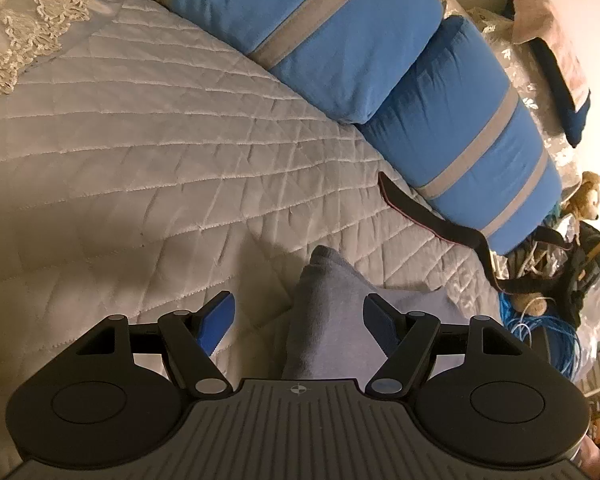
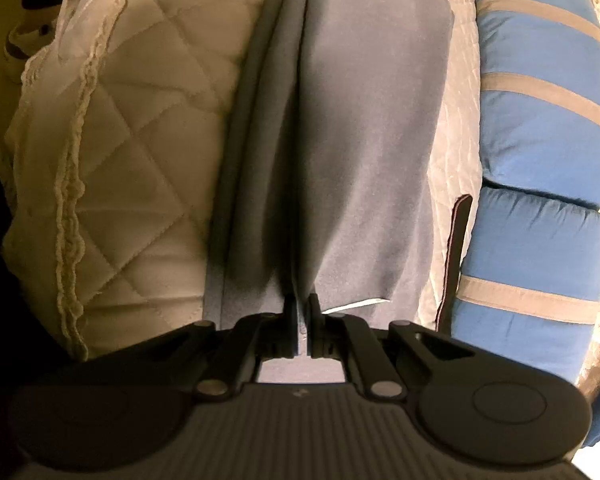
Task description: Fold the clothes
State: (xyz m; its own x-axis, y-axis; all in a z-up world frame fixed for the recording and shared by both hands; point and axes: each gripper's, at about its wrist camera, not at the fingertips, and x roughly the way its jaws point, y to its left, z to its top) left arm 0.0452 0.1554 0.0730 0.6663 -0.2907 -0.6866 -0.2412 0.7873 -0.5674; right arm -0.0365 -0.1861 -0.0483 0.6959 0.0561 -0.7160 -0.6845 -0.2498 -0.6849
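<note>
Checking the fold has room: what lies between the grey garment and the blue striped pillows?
In the right wrist view, a strip of quilted bedspread and a dark strap separate the grey garment from the blue striped pillows.

Both wrist views angled down close over the quilted bed (image 1: 140, 152), sharing grey garment (image 2: 360, 140), blue pillows (image 1: 340, 40)
</note>
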